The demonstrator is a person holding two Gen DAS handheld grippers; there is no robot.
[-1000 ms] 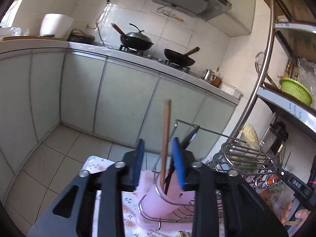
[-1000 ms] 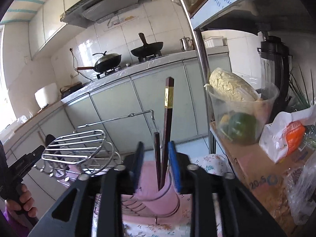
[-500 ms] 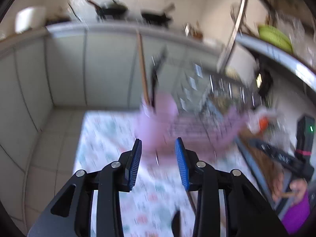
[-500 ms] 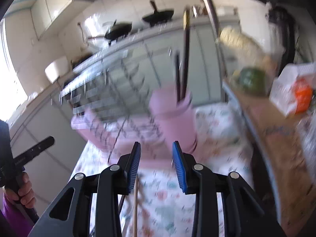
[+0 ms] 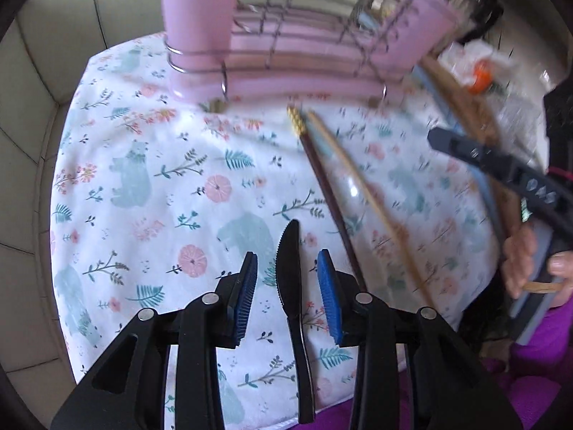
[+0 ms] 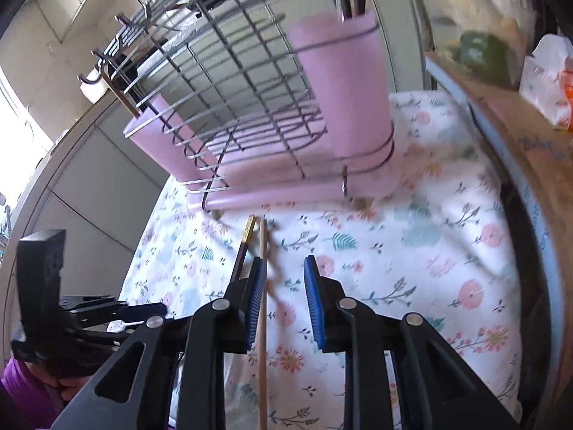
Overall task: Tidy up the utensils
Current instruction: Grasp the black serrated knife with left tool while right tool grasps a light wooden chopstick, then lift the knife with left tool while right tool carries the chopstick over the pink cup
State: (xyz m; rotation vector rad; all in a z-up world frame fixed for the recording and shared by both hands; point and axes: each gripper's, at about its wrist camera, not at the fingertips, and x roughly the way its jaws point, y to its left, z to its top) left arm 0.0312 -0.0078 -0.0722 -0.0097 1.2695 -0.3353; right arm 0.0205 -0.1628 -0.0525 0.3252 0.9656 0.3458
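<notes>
1. Left gripper (image 5: 287,292): pointing steeply down at the floral tablecloth (image 5: 150,186), pads apart, nothing pinched. Straddling the black knife (image 5: 290,286), which lies flat on the cloth directly between the jaws, clear of both pads.
2. Knife's long axis: running along the gripper's pointing line, tip away from the camera, handle back under the gripper body. Crosswise to the closing direction, so well set for a pinch on the blade, judging by the view.
3. Right gripper (image 6: 284,297): jaws just closing yet not shut, nothing clamped. Light wooden chopstick (image 6: 263,308) lying lengthwise just beside the left pad's inner face; contact impossible to tell. Dark gold-tipped chopstick (image 6: 243,247) outside that pad, farther left.
4. Nearer hand: left for the knife, right for the chopsticks.
5. Destination: pink cup (image 6: 343,86) in the wire rack (image 6: 232,71), beyond both grippers, already holding dark utensils.
</notes>
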